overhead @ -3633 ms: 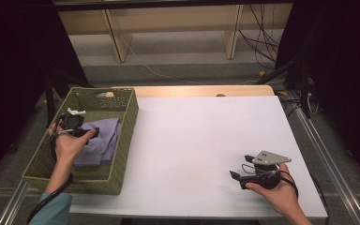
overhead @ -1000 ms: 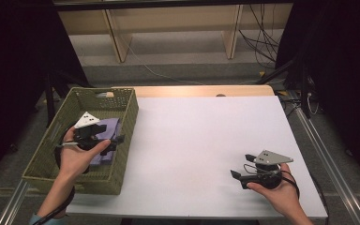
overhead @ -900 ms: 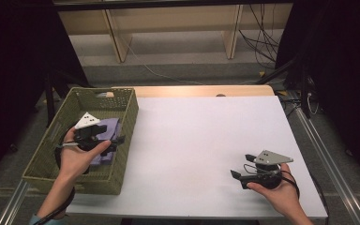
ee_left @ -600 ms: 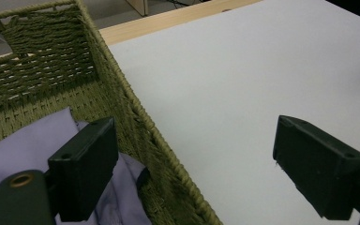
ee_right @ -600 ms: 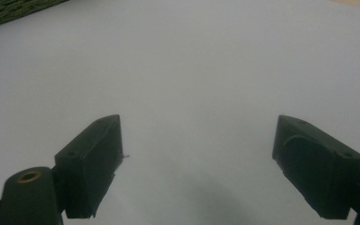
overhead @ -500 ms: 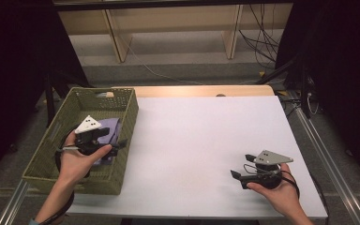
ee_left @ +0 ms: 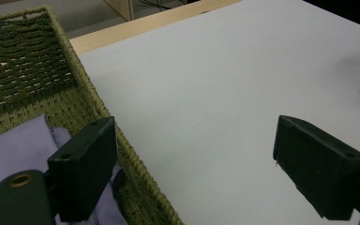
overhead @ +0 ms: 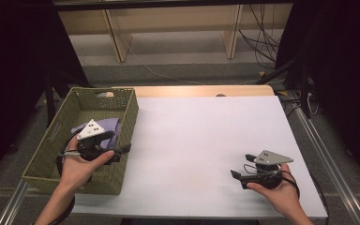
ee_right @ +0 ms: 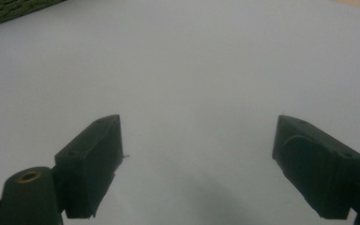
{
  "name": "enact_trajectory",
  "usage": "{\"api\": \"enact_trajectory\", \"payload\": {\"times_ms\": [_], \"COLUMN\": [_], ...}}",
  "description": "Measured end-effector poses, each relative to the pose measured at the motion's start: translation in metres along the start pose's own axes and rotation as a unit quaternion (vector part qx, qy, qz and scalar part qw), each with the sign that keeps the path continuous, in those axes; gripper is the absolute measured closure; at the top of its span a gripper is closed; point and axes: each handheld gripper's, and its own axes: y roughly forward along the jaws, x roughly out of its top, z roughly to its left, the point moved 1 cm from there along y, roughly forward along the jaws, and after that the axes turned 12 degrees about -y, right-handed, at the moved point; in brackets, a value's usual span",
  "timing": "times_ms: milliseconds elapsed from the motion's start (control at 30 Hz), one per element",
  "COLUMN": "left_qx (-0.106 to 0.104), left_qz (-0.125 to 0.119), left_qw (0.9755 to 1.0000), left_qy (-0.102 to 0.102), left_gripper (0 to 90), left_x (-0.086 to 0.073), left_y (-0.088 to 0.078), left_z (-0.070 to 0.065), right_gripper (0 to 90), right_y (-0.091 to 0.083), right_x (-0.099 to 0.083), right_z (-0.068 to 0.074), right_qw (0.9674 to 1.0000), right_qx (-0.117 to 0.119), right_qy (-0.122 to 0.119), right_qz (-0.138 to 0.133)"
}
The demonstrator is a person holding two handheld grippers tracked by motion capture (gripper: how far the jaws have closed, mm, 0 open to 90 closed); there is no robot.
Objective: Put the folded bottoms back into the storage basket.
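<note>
A green woven basket (overhead: 48, 145) stands at the table's left, with a folded lilac cloth (overhead: 107, 125) lying in it. My left gripper (overhead: 120, 153) hovers over the basket's right wall, pointing right toward the white tabletop, open with nothing between its fingers. In the left gripper view (ee_left: 197, 168) one jaw hangs over the cloth (ee_left: 14, 150) and basket wall (ee_left: 98, 108), the other over bare table. My right gripper (overhead: 242, 166) rests low at the front right, pointing left. It is open and empty in the right gripper view (ee_right: 197, 164) too.
The white tabletop (overhead: 201, 140) spreads between the two hands. A wooden strip (overhead: 192, 90) runs along the table's far edge, with shelving legs and cables on the floor beyond. Metal rails (overhead: 318, 150) flank the table. A corner of the basket (ee_right: 9, 9) appears far off.
My left gripper has come up off the cloth inside the basket and shifted toward its right wall, then drifted slightly nearer. The right gripper has stayed put.
</note>
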Motion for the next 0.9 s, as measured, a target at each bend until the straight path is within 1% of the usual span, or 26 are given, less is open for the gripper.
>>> {"api": "enact_trajectory", "payload": {"times_ms": [567,700,900], "left_qx": [-0.013,-0.018,-0.020], "left_qz": [0.003,0.000,-0.002], "left_qw": [0.9998,0.9997,0.9996], "left_qy": [0.014,0.017,0.017], "left_gripper": [14.2,14.2,14.6], "left_x": [-0.006,-0.008,-0.013], "left_y": [-0.004,-0.006,-0.006], "left_z": [-0.013,-0.017,-0.021], "right_gripper": [17.3,17.3,17.3], "right_y": [0.000,0.000,0.000], "right_x": [0.000,0.000,0.000], "right_z": [0.000,0.000,0.000], "right_qw": [1.0000,1.0000,1.0000], "right_qx": [-0.001,-0.001,-0.001], "right_qy": [-0.002,0.000,0.000], "right_qz": [0.000,0.001,0.000]}}
